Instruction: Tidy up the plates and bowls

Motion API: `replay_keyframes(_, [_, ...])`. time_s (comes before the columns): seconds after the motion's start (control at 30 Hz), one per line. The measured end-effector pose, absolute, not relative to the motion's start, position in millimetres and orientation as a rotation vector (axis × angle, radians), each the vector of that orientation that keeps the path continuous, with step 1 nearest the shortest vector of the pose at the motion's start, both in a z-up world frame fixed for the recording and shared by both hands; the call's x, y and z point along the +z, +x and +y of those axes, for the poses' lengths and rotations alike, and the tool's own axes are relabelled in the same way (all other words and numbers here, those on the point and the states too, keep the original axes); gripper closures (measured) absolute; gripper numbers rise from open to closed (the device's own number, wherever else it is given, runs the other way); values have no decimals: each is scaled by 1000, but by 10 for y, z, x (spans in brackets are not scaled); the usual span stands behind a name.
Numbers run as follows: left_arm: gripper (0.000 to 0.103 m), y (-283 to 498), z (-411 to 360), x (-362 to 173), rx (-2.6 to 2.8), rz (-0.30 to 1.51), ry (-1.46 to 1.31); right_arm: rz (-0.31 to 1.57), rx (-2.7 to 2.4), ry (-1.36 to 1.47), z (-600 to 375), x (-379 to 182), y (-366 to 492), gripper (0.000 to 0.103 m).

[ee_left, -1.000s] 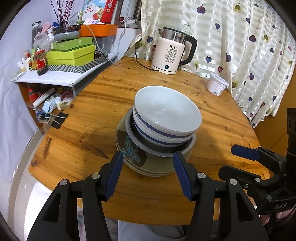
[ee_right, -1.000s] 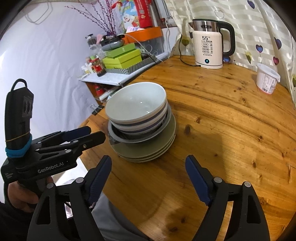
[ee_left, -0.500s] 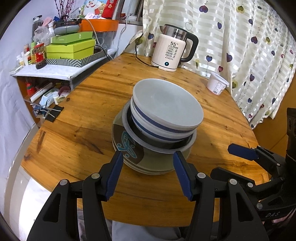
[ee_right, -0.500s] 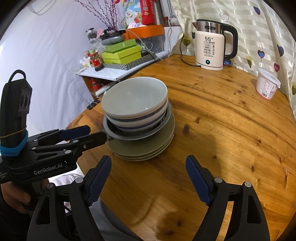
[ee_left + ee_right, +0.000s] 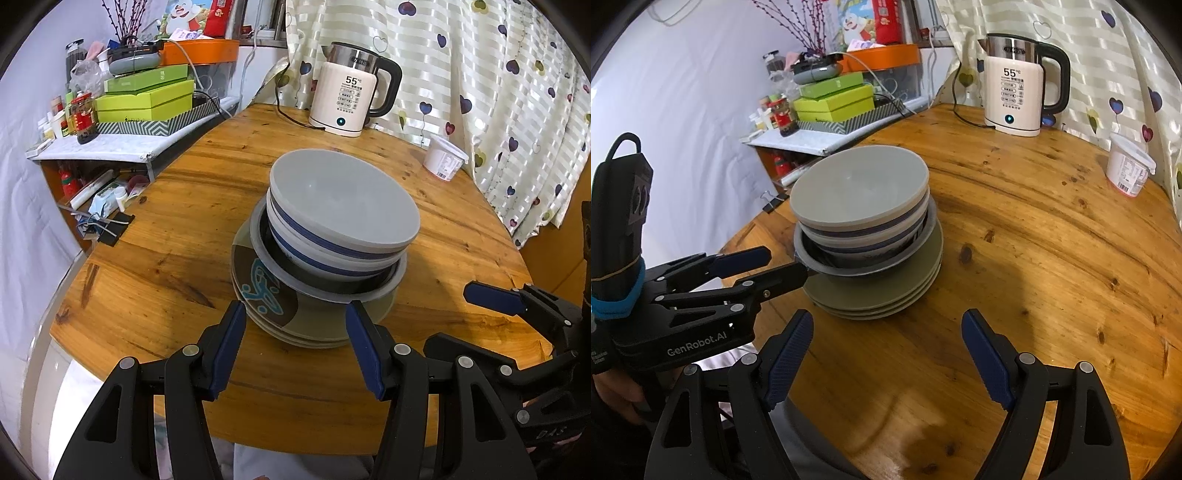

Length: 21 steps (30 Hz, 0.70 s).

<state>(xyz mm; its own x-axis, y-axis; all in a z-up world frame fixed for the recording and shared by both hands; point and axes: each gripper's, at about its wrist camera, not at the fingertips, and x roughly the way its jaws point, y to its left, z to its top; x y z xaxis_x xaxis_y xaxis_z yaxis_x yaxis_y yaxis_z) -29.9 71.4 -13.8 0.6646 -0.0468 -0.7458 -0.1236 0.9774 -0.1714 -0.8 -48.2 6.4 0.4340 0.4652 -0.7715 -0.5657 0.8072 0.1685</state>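
Observation:
A stack of dishes stands mid-table. A white bowl with blue stripes (image 5: pixel 343 206) (image 5: pixel 860 192) tops it, nested in a second striped bowl. Both sit in a dark, grey-rimmed bowl (image 5: pixel 328 291) (image 5: pixel 871 264). Below lie olive plates (image 5: pixel 266 295) (image 5: pixel 879 299), the top one with a teal pattern. My left gripper (image 5: pixel 295 306) (image 5: pixel 779 264) is open at the stack's near side. One fingertip (image 5: pixel 799 273) is right at the grey rim; contact is unclear. My right gripper (image 5: pixel 886 317) (image 5: pixel 465 317) is open and empty, just short of the plates.
The round wooden table (image 5: pixel 166 258) carries a white kettle (image 5: pixel 351 99) with its cord at the back and a white tub (image 5: pixel 445 162) at the back right. A cluttered shelf with green boxes (image 5: pixel 147 96) stands left of the table. A heart-print curtain (image 5: pixel 498 74) hangs behind.
Both views have shifted slightly, and the stack looks a little nearer. The left fingertip now sits at the grey bowl's rim. Neither gripper's opening has changed.

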Motion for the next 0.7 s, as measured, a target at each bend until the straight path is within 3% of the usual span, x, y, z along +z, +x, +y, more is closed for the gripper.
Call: replay_keyframes(0.7, [46, -263, 713, -212, 52, 859, -210, 930, 655, -118, -451, 12, 1, 20])
